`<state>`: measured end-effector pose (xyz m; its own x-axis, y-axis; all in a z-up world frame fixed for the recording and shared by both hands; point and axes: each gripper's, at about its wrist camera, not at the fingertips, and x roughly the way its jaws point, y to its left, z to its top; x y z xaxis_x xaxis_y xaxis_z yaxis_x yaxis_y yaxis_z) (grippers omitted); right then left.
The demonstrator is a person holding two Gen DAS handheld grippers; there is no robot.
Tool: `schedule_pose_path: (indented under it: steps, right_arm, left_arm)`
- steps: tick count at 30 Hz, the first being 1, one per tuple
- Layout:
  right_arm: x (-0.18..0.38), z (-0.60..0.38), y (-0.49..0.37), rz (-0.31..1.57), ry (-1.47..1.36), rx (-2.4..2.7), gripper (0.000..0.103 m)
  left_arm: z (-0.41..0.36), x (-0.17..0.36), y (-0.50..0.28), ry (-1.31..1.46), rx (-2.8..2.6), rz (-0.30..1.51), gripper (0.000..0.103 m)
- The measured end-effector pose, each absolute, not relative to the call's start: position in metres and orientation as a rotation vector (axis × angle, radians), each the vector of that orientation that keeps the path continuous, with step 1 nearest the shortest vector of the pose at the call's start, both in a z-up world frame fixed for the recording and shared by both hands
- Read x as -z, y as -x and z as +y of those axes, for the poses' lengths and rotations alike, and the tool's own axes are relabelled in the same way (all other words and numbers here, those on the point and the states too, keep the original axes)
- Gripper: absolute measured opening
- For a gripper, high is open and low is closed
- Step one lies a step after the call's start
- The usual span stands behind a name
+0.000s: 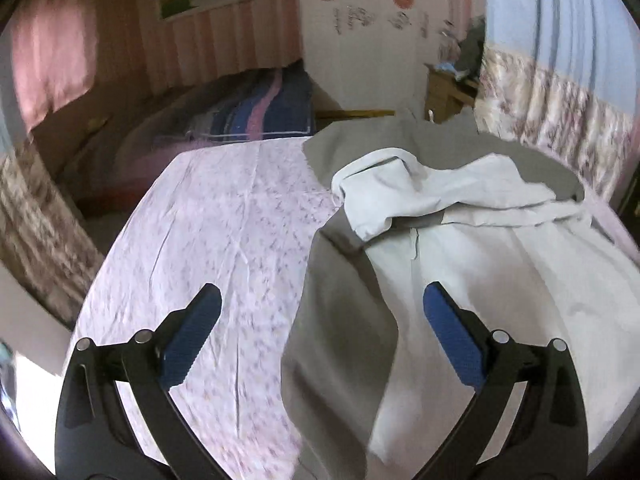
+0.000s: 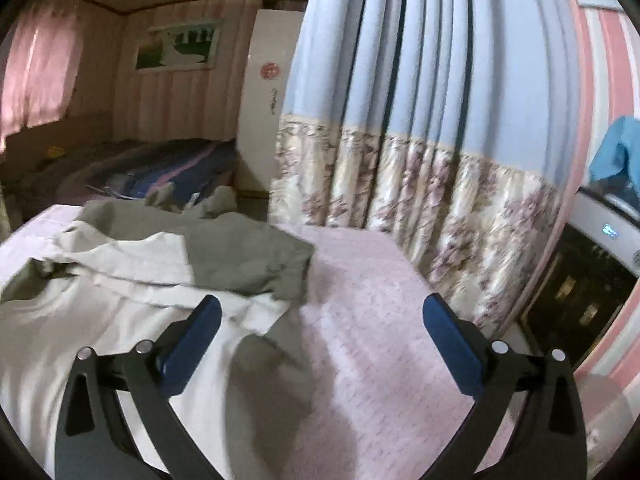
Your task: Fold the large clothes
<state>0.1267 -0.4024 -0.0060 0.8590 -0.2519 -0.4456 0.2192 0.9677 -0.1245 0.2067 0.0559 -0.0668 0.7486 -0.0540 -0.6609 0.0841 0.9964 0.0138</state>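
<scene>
Both the left tongs (image 1: 322, 312) and right tongs (image 2: 322, 322) hang apart, holding nothing, above the bed (image 1: 208, 216). The olive garment (image 1: 340, 340) with pale lining (image 1: 480, 272) sprawls crumpled there; it looks soft, limp, fairly light, best pinched at its near hem corners.

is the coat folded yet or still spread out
Spread, not folded: the coat lies open, pale lining up, one sleeve flopped across it, on the bed sheet.

Both wrist views low, forward; share garment (image 1: 460, 240) (image 2: 120, 280)
</scene>
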Motion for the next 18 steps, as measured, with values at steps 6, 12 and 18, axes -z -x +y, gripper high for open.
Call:
schedule_pose_path:
  steps: [6, 12, 18]
  right_arm:
    - [0.02, -0.398, -0.113, 0.539, -0.037, 0.172, 0.101]
    - [0.032, -0.385, -0.094, 0.562, -0.081, 0.176, 0.101]
    - [0.037, -0.376, -0.076, 0.575, -0.099, 0.196, 0.101]
  left_arm:
    - [0.053, 0.078, -0.183, 0.032, 0.074, 0.718, 0.1]
    - [0.042, 0.08, -0.157, -0.054, 0.02, 0.714, 0.1]
    - [0.045, 0.074, -0.135, -0.059, -0.031, 0.694, 0.1]
